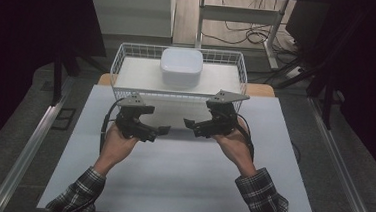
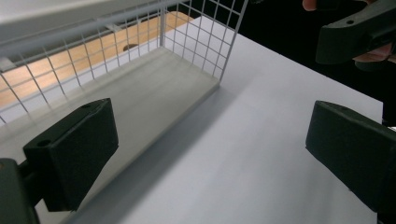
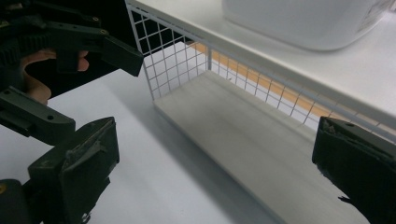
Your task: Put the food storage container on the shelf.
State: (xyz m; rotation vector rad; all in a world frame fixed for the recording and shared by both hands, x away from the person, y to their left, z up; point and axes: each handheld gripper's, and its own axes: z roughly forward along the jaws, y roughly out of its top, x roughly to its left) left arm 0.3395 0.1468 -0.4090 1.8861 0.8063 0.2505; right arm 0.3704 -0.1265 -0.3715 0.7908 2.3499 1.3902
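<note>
Hovering with jaws spread and empty, the left gripper and right gripper face the wire basket just ahead. It looks light yet rigid; its thin rim wires probably offer the surest hold.

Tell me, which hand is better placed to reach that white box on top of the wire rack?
Probably the right. The right gripper sits slightly nearer the white box on the wire rack, and its jaws stand open and empty. The left gripper, also open, is a little lower and farther away. It's a close call.
</note>
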